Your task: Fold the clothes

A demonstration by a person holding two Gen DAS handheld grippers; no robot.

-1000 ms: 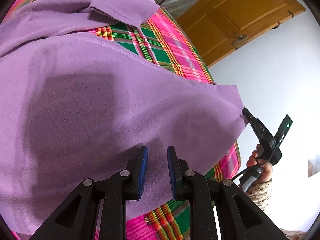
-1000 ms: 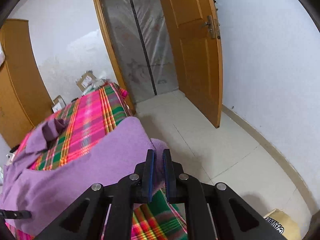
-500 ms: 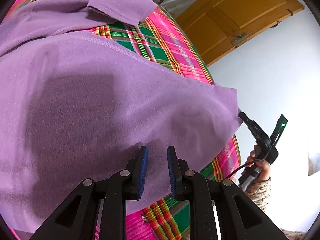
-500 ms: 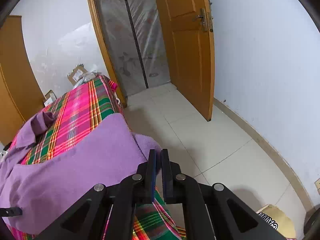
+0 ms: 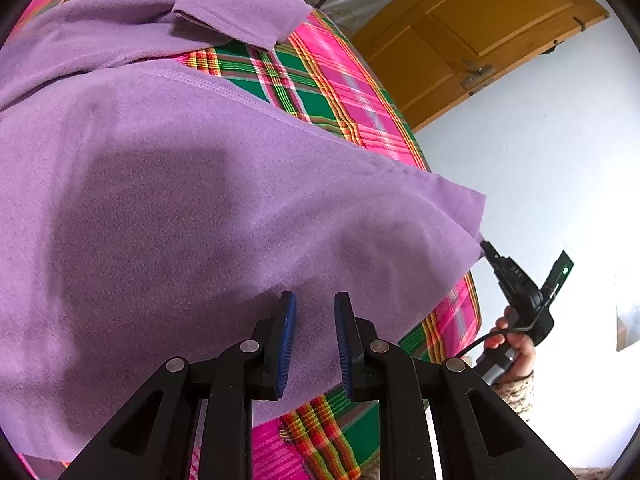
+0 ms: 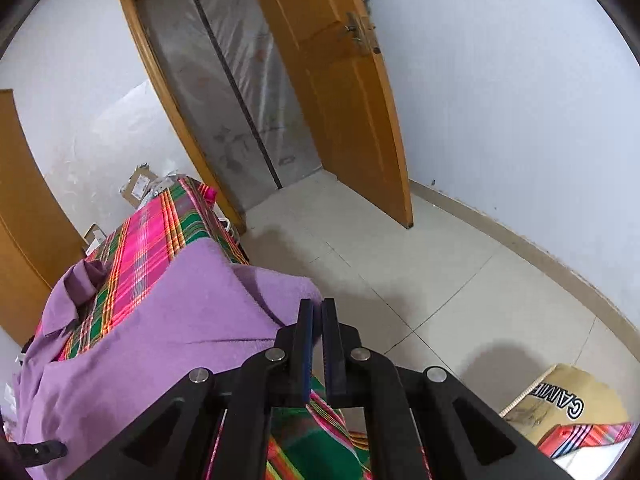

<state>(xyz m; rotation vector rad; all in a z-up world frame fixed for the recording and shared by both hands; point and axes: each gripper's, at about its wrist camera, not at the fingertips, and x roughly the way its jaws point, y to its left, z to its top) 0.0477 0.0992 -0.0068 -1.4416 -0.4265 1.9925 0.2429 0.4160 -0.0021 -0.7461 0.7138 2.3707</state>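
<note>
A purple fleece garment [image 5: 180, 200] lies spread over a table with a pink and green plaid cloth [image 5: 320, 76]. One sleeve [image 5: 240, 12] is folded across at the far end. My left gripper [image 5: 315, 298] hovers open over the near hem, with cloth showing below the gap between its blue pads. My right gripper [image 6: 318, 304] is shut on the garment's right corner [image 6: 280, 284], which hangs off the table's edge. From the left wrist view, the right gripper [image 5: 486, 246] pinches that corner, and a person's hand [image 5: 516, 344] holds its handle.
An orange wooden door [image 6: 352, 120] stands open beside a plastic-covered doorway. Pale tiled floor [image 6: 460, 272] lies to the right of the table. A cardboard box [image 6: 568, 404] sits on the floor at the lower right. Small boxes [image 6: 138, 186] are piled at the table's far end.
The right gripper's pads closed the last bit onto the garment corner. That hand rolled and sank a little. The left gripper stayed still and open.
</note>
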